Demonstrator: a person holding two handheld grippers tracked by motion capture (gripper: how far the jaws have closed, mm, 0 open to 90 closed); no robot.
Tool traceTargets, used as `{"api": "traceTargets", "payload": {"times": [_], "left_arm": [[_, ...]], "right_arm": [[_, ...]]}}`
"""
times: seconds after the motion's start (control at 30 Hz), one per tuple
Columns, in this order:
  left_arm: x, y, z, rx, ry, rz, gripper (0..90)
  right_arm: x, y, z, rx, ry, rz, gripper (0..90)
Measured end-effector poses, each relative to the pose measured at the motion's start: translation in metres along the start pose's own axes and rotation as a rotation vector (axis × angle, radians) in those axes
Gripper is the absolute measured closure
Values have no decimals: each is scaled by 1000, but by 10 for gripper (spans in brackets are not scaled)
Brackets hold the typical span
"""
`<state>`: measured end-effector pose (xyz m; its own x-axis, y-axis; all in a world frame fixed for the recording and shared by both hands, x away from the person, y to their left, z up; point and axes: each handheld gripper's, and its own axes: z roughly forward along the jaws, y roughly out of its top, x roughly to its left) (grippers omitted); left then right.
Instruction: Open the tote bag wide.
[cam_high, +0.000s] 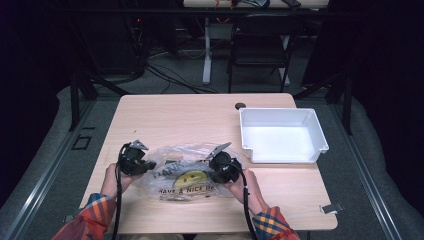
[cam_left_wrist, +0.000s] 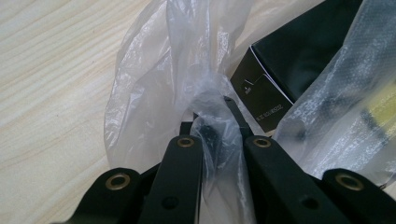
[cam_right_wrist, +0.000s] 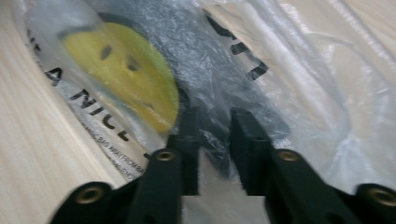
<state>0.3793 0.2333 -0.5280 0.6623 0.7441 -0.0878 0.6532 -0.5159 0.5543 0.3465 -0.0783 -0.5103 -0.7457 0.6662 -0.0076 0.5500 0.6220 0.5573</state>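
The plastic bag (cam_high: 182, 175) lay near the front edge of the table (cam_high: 200, 115), with a black box (cam_left_wrist: 299, 65) inside (partly out). The left gripper (cam_high: 145, 164) pinched its handle shut. The right gripper (cam_high: 220, 172) had narrowed onto the film; firm grip uncertain. The white bin (cam_high: 282, 135) remained empty, so most work remained.

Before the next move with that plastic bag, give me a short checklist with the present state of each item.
1. Left gripper pinching the bag: ok, film bunched between shut jaws.
2. Right gripper gripping the bag: cannot tell, film lies between the jaws, pad contact unclear.
3. Black box inside the bag: ok, seen through the bag's mouth.
4. White bin upright: ok.
5. Bag resting on the table: ok.
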Motion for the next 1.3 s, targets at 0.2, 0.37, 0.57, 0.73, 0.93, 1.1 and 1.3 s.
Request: {"api": "traceTargets", "payload": {"times": [0.2,0.37,0.57,0.73,0.93,1.1,1.3], "left_arm": [[1,0,-1,-7,1,3,884],[0,0,-3,-25,6,4,891],[-1,1,-5,-48,37,8,893],[-3,2,-3,-52,72,6,894],[-3,3,7,-19,121,20,896],[-4,5,16,7,166,36,897],[3,2,18,52,215,21,898]], "right_arm": [[0,-1,-2,2,19,2,899],[2,-4,-8,9,22,-6,900],[0,-17,-15,55,32,1,900],[-5,-27,-7,124,27,28,900],[-16,-35,5,204,19,78,900],[-25,-41,9,248,23,128,900],[-23,-41,10,265,60,125,900]]}}
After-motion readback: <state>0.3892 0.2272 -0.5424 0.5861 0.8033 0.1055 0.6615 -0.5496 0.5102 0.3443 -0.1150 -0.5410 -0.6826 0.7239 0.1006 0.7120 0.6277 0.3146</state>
